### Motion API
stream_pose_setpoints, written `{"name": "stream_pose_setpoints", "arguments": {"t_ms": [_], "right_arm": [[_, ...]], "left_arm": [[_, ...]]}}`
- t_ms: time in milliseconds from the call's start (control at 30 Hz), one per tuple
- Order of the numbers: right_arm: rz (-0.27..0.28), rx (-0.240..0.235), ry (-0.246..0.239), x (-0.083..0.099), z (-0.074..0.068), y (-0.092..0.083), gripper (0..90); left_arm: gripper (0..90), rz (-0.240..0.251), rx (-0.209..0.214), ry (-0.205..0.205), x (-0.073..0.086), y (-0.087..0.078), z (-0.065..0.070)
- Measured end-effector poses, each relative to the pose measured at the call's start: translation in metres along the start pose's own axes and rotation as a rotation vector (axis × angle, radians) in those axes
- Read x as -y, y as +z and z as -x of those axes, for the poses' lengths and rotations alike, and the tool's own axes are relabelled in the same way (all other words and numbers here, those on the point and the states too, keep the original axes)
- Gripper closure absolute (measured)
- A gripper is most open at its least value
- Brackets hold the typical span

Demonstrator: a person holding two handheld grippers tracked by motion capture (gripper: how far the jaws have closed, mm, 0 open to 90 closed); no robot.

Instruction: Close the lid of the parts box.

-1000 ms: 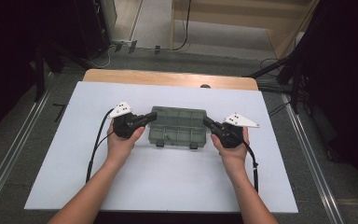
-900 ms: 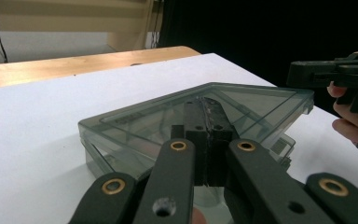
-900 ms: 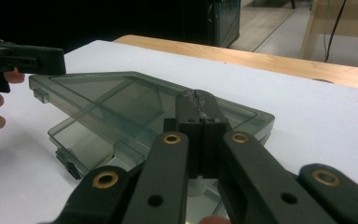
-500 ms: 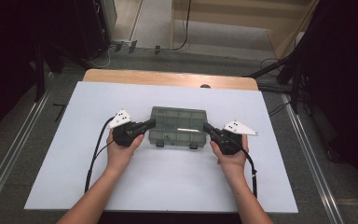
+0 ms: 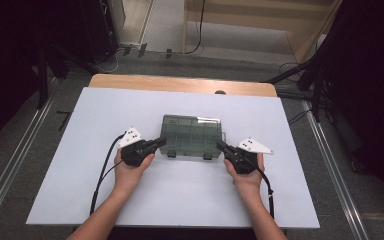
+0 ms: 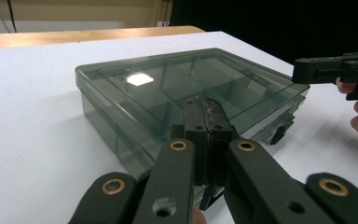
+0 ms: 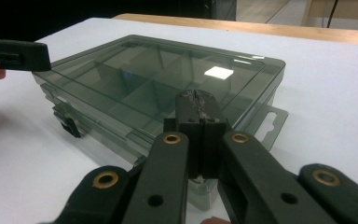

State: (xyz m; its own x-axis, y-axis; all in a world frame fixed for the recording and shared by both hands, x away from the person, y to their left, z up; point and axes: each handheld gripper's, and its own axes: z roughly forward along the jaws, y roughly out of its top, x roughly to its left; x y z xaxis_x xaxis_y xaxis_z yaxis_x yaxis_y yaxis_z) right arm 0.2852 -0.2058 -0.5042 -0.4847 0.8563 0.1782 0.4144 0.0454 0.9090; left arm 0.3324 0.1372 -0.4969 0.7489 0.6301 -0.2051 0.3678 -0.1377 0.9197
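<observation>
Smoky clear organizer box (image 5: 192, 136), lid down, mid white table (image 5: 80, 190). L gripper (image 5: 159, 143) at near-left corner, R gripper (image 5: 222, 146) at near-right; both w/ jaws pressed together, pinching nothing. Likely step: work front latches (image 5: 207, 156); keep tips low, push evenly so box won't skid. Divided compartments look empty.

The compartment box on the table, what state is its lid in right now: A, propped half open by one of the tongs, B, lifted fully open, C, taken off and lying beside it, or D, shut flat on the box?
D: the clear lid lies flat on the smoky grey compartment box, and its dividers show through it; both closed tongs, left and right, sit at its ends.
</observation>
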Motion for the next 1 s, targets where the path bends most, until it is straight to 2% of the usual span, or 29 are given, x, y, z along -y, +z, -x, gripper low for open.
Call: {"name": "stream_pose_setpoints", "arguments": {"t_ms": [367, 567, 767, 1000], "right_arm": [[-0.007, 0.005, 0.008, 0.007, -0.0019, 0.0008, 90.0], [-0.021, 0.017, 0.004, 0.0091, -0.0026, 0.0031, 90.0], [-0.024, 0.018, 0.004, 0.0101, -0.0034, 0.0039, 90.0], [-0.026, 0.034, -0.015, 0.0101, -0.006, 0.005, 90.0]], "left_arm": [[90.0, -0.015, -0.028, -0.008, 0.0053, -0.0022, 0.0006], [90.0, -0.047, -0.042, 0.002, 0.0073, 0.0003, 0.003], [90.0, -0.045, -0.056, 0.012, 0.0079, 0.0013, 0.0046], [90.0, -0.039, -0.051, 0.004, 0.0083, 0.0019, 0.0037]]}}
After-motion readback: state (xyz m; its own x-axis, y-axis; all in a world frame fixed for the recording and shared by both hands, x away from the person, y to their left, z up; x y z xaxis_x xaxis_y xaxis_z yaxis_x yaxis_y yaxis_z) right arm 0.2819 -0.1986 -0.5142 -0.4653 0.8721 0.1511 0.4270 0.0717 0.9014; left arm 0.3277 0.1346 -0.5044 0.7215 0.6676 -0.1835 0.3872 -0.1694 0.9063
